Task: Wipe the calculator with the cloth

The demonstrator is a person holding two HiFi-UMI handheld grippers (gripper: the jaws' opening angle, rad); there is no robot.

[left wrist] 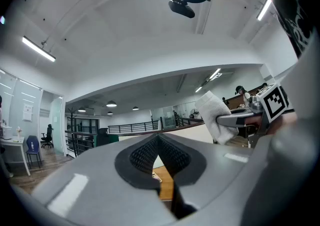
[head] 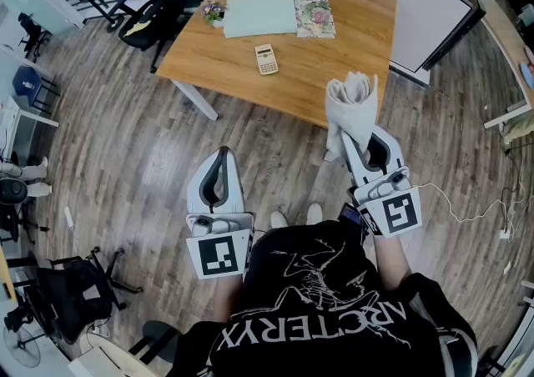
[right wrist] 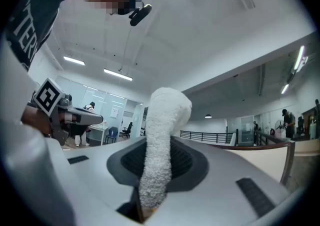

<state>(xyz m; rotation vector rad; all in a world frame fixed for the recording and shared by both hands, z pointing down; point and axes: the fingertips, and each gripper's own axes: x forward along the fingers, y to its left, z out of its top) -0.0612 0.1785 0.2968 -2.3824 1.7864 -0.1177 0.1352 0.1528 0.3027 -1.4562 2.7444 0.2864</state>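
Office with a wood floor (head: pixel 150 142), wooden worktop (head: pixel 334 67) ahead with the calculator (head: pixel 266 59) near its middle, well apart from both tongs; right tongs (head: pixel 359 135) clamp the bunched cloth (head: pixel 350 100) upright, likely carried for wiping; left tongs (head: pixel 222 154) closed, empty.

We see the cloth (head: pixel 351 104), white and terry-textured, bunched into a thick roll. It is pinched between the right gripper's (right wrist: pixel 156 162) fingers (right wrist: pixel 185 162) and stands up past their tips, ending in a rounded, folded top. The calculator (head: pixel 266 59), small and cream-coloured, lies flat and face up on the worktop (head: pixel 334 58), well ahead of those fingers and to their left.
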